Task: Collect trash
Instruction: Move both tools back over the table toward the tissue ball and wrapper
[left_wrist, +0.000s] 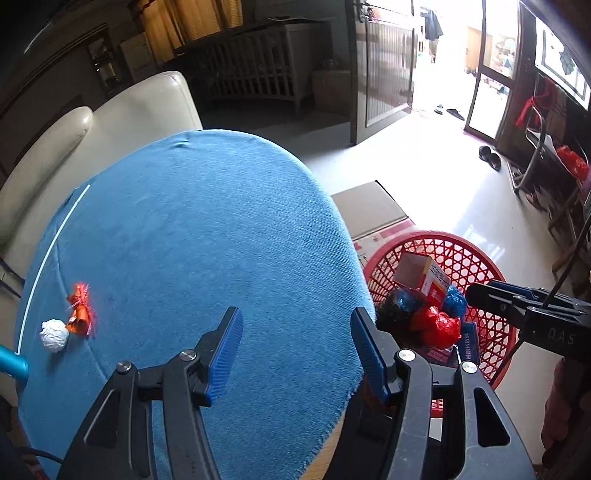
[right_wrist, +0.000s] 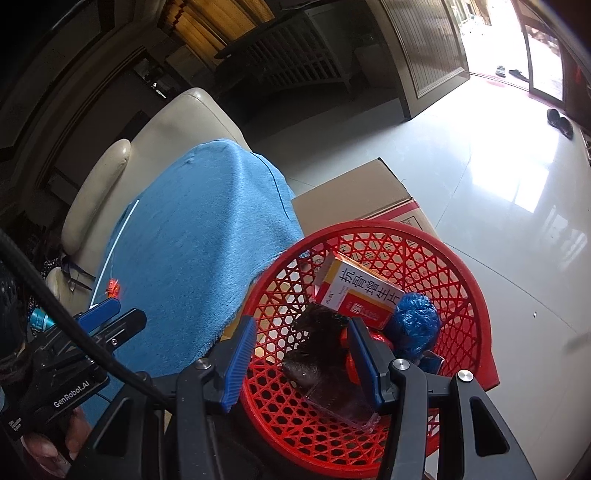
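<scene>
On the blue cloth-covered table (left_wrist: 207, 229) lie an orange-red wrapper (left_wrist: 79, 310) and a white crumpled paper ball (left_wrist: 54, 335), both at its left edge. My left gripper (left_wrist: 295, 325) hovers open over the cloth with nothing between its fingers. A red mesh basket (right_wrist: 369, 225) stands beside the table and holds a small printed carton (right_wrist: 354, 291), a blue bag wad (right_wrist: 413, 325), a red wad (left_wrist: 437, 325) and a dark plastic wrap (right_wrist: 325, 354). My right gripper (right_wrist: 301, 343) is open above the basket, the dark wrap lying below it, apart from the pads.
A big cardboard box (right_wrist: 354, 195) sits on the floor behind the basket. A cream sofa (left_wrist: 140, 107) backs the table. A thin white strip (left_wrist: 48, 254) lies along the cloth's left edge, next to a teal object (left_wrist: 13, 363). Pale tiled floor (right_wrist: 498, 206) extends right.
</scene>
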